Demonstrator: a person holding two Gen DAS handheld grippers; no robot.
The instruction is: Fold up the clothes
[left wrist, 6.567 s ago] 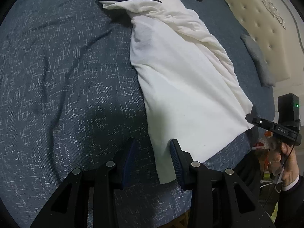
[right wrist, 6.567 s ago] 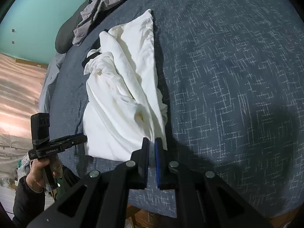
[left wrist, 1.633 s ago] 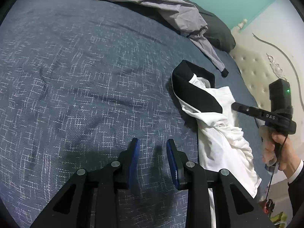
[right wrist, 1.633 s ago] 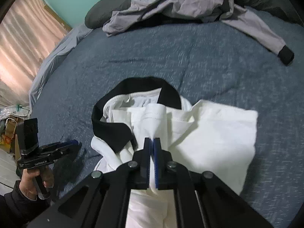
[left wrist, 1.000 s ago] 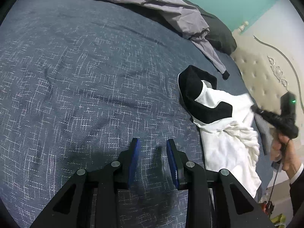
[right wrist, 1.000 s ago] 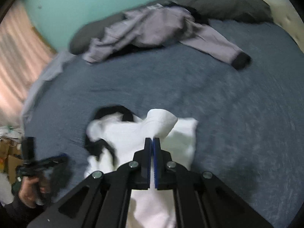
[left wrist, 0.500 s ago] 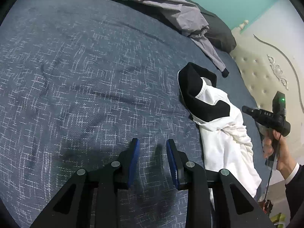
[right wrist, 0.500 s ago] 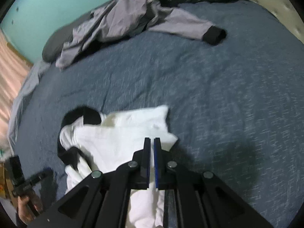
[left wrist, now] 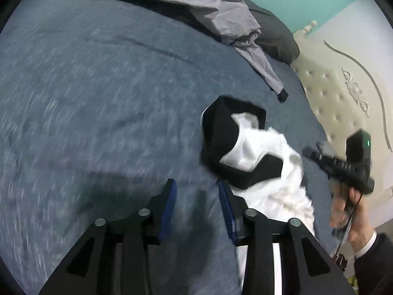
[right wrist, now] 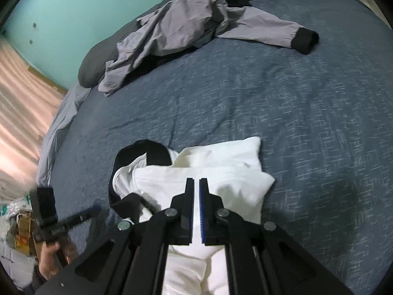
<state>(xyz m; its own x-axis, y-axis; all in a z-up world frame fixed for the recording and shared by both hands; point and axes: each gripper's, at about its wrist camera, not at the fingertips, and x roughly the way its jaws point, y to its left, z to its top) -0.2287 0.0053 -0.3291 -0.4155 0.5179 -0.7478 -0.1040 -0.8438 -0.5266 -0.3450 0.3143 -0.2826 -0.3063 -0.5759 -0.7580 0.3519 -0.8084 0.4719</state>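
Observation:
A white shirt (left wrist: 258, 147) with black collar and sleeve trim (left wrist: 221, 132) lies bunched on the blue bed cover (left wrist: 98, 98). My left gripper (left wrist: 197, 191) is open and low over the cover, its right finger at the shirt's black edge with nothing between the fingers. In the right wrist view the shirt (right wrist: 221, 169) lies doubled over. My right gripper (right wrist: 196, 184) is shut on a fold of its white cloth. A hand holds the right gripper (left wrist: 307, 151) in the left wrist view, and another hand holds the left gripper (right wrist: 95, 210) at the lower left.
A grey jacket (right wrist: 184, 24) with a black cuff sprawls at the head of the bed over a dark pillow (left wrist: 275, 39). A cream tufted headboard (left wrist: 343, 93) stands to the right. A curtain (right wrist: 19, 98) and bags (right wrist: 14, 221) are off the bed's left side.
The right gripper has carried the shirt's white edge up over the body toward the collar. The left gripper has moved right, up to the shirt's black edge.

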